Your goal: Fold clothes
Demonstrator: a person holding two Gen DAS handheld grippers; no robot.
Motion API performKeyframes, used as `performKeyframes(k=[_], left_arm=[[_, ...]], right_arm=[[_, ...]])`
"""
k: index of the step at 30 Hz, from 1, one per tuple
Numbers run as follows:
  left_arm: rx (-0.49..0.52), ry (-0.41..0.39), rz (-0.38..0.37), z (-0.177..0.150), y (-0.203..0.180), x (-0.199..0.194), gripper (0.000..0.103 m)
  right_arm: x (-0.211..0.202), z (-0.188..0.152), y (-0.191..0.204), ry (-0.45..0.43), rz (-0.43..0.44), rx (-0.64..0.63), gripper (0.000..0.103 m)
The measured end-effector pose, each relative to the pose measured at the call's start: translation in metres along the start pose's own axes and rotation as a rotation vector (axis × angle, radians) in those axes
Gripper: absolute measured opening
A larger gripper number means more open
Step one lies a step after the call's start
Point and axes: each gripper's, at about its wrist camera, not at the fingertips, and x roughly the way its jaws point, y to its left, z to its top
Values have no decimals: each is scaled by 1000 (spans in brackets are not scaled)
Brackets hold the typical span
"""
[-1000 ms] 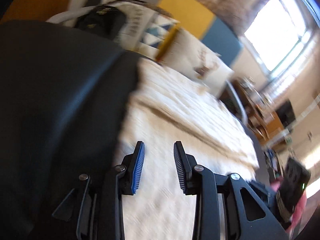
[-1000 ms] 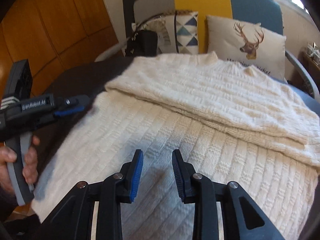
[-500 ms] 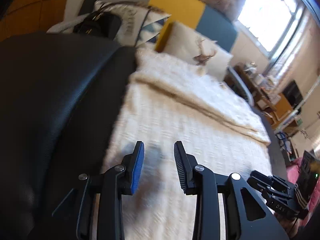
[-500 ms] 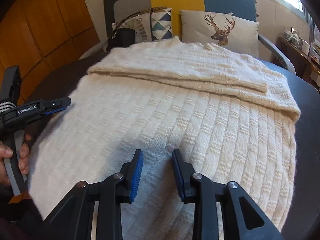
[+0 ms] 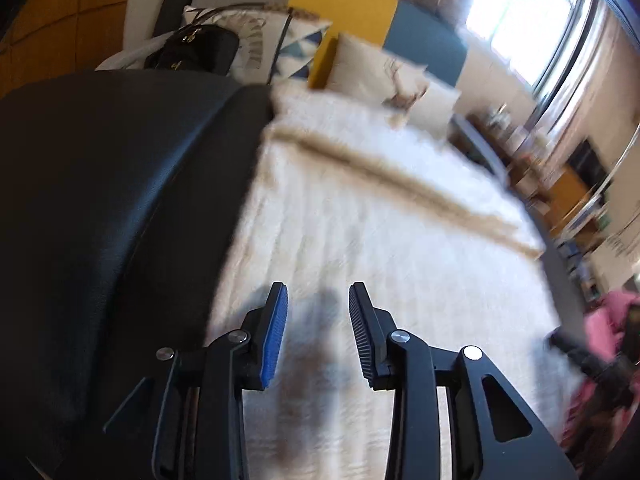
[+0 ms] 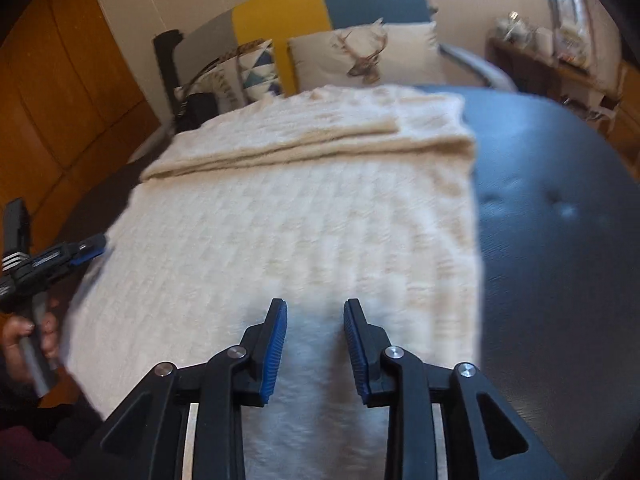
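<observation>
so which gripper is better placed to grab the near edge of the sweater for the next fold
Probably the right gripper: open, over the sweater near its hem. The left gripper, also open, sits by the side edge, so it suits that corner.

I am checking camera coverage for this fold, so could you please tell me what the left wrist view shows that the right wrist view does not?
Only the left wrist view shows the bright window and something pink at the right edge. Only the right wrist view shows the hand holding the left gripper and the sweater's right edge on the dark table. Both show the cream sweater, the deer cushion and open jaws.
</observation>
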Motion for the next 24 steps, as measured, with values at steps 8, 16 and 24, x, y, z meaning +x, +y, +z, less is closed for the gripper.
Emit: performKeyframes(k=[8,16,24], left_arm=[[23,4,-12,4,-5,4,35],[56,0,-5,-7,-1,5,35],[80,8,13,26,-13,28,38]], right_arm=[[-4,18,-32,2,-5,69,30],[35,31,-59,29,-100,104,25],[36,78,-47,-38,-64,93,30]])
